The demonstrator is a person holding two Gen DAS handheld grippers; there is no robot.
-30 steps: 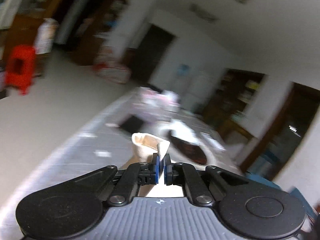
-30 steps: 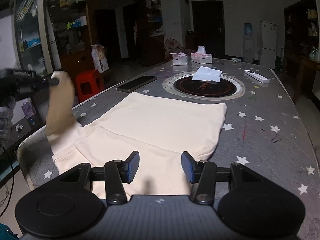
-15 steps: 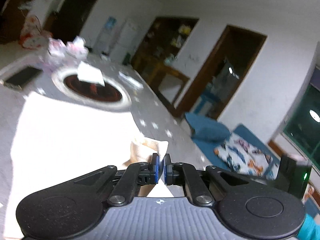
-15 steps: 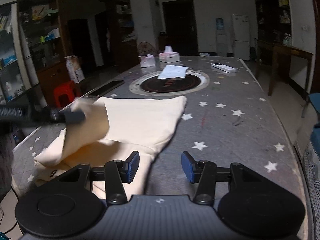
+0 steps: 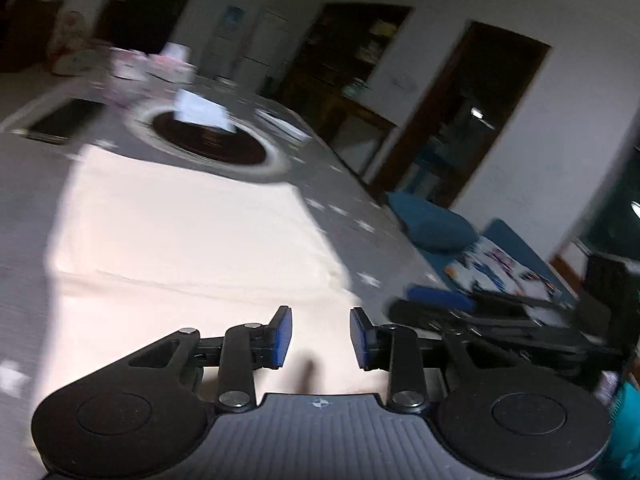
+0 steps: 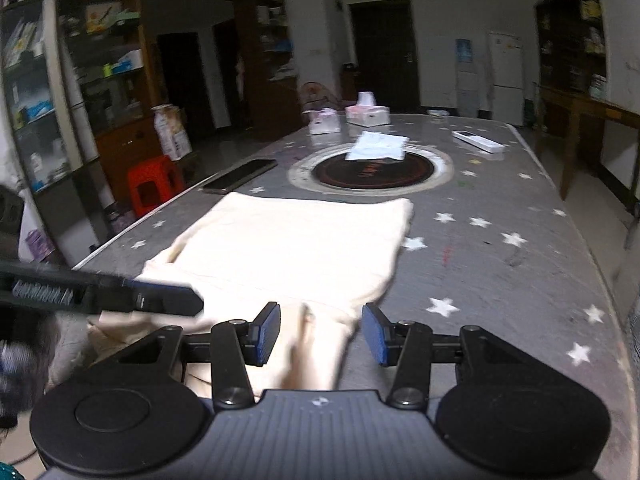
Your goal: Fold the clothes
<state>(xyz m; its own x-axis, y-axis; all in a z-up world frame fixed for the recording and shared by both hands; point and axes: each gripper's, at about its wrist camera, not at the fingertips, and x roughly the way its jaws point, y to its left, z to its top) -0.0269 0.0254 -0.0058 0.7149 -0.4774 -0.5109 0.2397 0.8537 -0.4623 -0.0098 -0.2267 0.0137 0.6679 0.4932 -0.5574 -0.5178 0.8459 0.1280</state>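
Both tools are matte black. The left gripper and the right gripper each have blue pads on the fingers, two round discs, silver screws, and a ribbed grey plate with a small crosshair mark.

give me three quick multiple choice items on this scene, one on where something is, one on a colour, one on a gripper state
1. Where is the white paper?
A. on the round dark plate
B. on the garment
C. on the stool

2. What colour is the stool?
A. blue
B. red
C. green

3. How is the left gripper?
A. shut on the garment
B. shut on the phone
C. open

Answers:
1. A: the paper lies across the plate set in the table.
2. B: it shows red beside the table.
3. C: its blue pads stand apart above the cream garment, gripping nothing.
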